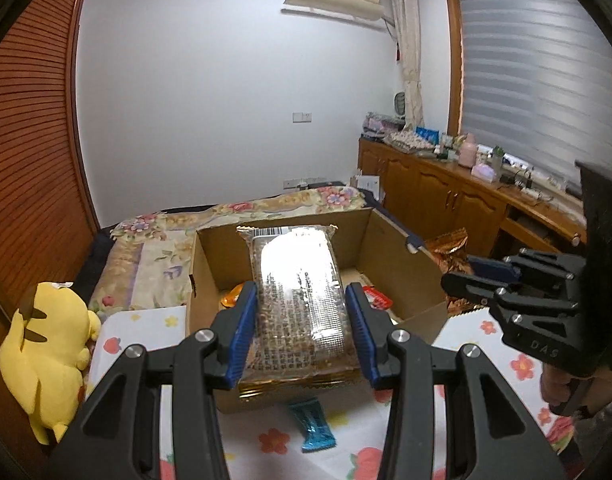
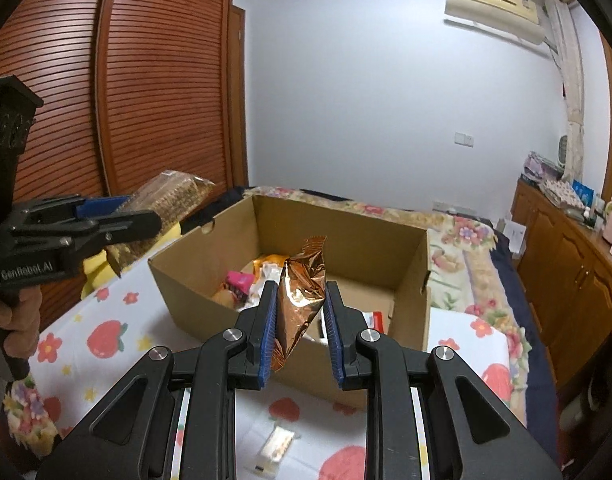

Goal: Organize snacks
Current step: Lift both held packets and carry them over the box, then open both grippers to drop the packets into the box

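Snacks clamped in both grippers, the cracker pack (image 1: 298,304) in the left gripper (image 1: 302,332) and the copper pouch (image 2: 300,300) in the right gripper (image 2: 298,332), release only once lowered inside the cardboard box (image 2: 386,240), probably into its bare right half.

Dim, bluish room light; glare whitens the clear packet (image 1: 296,276); fisheye edges bend and darken.

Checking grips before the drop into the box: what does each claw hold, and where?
Left claw: clear biscuit pack, gripped across its long sides. Right claw: copper foil packet, pinched near its lower end.
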`<state>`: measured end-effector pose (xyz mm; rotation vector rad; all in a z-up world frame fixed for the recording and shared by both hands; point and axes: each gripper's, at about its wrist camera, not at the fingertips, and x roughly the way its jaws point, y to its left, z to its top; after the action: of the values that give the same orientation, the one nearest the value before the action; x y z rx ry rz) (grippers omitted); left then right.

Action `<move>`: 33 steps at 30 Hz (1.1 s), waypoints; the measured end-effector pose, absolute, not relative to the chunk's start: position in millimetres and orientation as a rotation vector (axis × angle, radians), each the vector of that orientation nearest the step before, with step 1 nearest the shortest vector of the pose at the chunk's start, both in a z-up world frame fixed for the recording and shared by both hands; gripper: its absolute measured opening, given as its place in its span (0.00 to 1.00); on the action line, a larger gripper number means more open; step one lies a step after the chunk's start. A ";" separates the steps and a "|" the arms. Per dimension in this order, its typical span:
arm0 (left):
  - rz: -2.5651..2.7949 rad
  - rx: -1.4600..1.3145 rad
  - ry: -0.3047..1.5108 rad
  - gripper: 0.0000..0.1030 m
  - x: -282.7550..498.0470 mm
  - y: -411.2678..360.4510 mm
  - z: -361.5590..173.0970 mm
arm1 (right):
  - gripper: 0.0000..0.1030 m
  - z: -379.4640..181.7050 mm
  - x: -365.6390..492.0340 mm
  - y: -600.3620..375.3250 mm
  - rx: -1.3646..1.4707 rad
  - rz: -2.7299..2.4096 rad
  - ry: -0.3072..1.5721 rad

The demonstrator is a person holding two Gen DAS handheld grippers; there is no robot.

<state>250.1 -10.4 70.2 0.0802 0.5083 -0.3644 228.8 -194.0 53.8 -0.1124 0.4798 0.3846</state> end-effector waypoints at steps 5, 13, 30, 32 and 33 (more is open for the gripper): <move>-0.338 0.088 0.559 0.42 271.7 -10.0 55.8 | 0.20 48.7 246.8 -185.4 -0.140 0.367 0.507; -0.328 0.022 0.667 0.42 298.4 1.3 33.1 | 0.20 25.4 266.3 -178.8 -0.201 0.334 0.570; -0.289 0.029 0.733 0.44 320.5 -0.5 12.3 | 0.21 2.7 290.4 -209.1 -0.072 0.327 0.659; -0.295 0.028 0.740 0.44 321.4 -0.2 10.6 | 0.21 1.3 290.4 -209.5 -0.064 0.327 0.660; -0.295 0.032 0.741 0.44 321.4 -0.3 9.7 | 0.21 0.8 289.9 -209.2 -0.063 0.326 0.660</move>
<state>321.4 -0.3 9.7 0.0320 0.7413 -0.2946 289.9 -209.2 0.8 -0.0625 0.6595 0.3259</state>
